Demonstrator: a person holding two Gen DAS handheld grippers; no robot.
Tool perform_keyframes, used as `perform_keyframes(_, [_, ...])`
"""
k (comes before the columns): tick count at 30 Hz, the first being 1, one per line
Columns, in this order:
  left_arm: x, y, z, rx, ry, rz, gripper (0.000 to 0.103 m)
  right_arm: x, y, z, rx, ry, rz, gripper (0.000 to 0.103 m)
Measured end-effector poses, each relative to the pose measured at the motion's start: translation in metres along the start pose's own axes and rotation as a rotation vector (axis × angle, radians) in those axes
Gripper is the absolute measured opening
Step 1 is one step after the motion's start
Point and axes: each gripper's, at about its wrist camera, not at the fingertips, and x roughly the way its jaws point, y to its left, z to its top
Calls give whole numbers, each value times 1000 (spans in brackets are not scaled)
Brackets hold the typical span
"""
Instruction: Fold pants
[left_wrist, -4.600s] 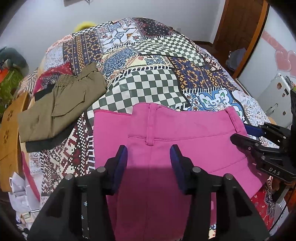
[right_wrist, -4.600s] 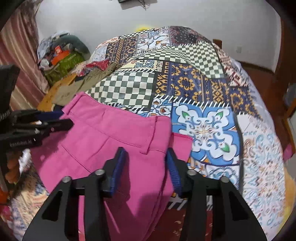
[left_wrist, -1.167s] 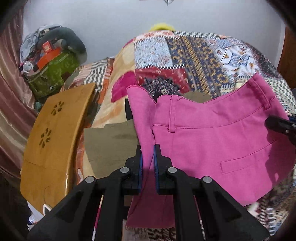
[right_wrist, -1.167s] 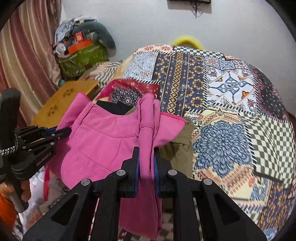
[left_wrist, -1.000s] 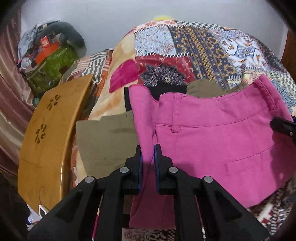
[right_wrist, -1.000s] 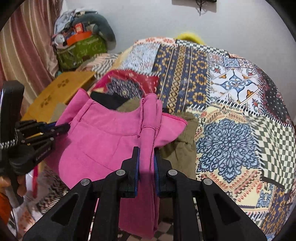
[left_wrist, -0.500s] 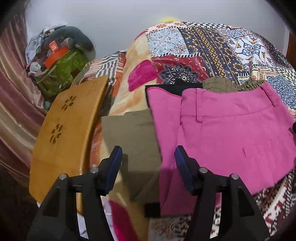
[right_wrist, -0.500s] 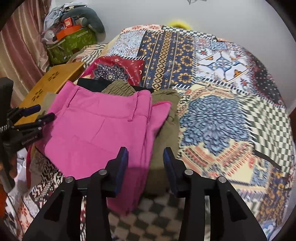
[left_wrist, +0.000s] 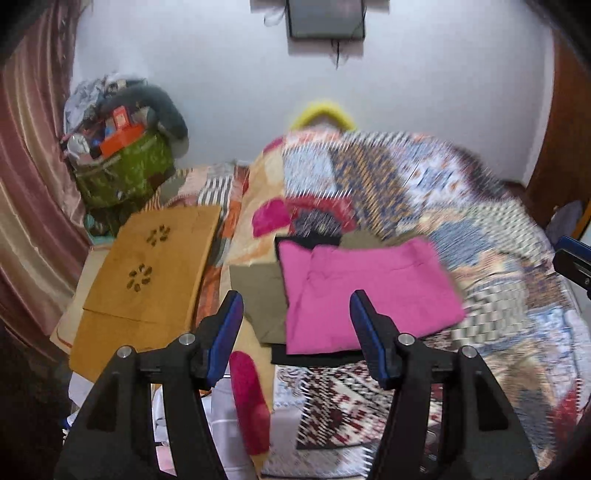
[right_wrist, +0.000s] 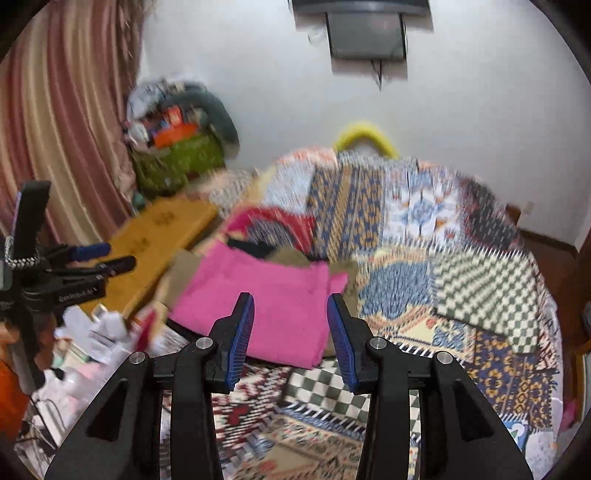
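**Left wrist and right wrist views: folded pink pants on the bed, both tools apart**

Left wrist view shows the left tool (left_wrist: 296, 325) with its 2 blue-padded fingers (left_wrist: 226, 334) spread wide and nothing between them. Beyond it, the pink pants (left_wrist: 365, 295) lie folded into a flat rectangle on the patchwork bed (left_wrist: 498, 266), stacked on an olive garment (left_wrist: 258, 288) and a black garment (left_wrist: 314, 357) whose edges stick out from under the pants. Left of the pants, off the bed's edge, stands a wooden board (left_wrist: 147, 273); farther behind it sits a green bag (left_wrist: 125, 173) full of clutter.

Right wrist view shows the right tool (right_wrist: 290, 330) likewise spread, gripping nothing, hovering near the pants (right_wrist: 258, 306) without touching them. The left tool (right_wrist: 92, 262) appears left of the pants, clear of the cloth. Both views are motion-blurred, so fabric details are hard to read.
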Motion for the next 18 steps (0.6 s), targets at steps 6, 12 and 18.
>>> perform_keyframes(6, [-107,-17,-10,6,-168,-42,60,-88,25,2,-4,-184,45,37])
perform_keyframes(12, [-196,-32,-37,-15,-319,-85,62,-163,52,-13,-42,-332,58,37])
perform_keyframes(18, [-258,-45,-65,-23,-456,-72,71,-204,69,-34,-50,-403,69,38])
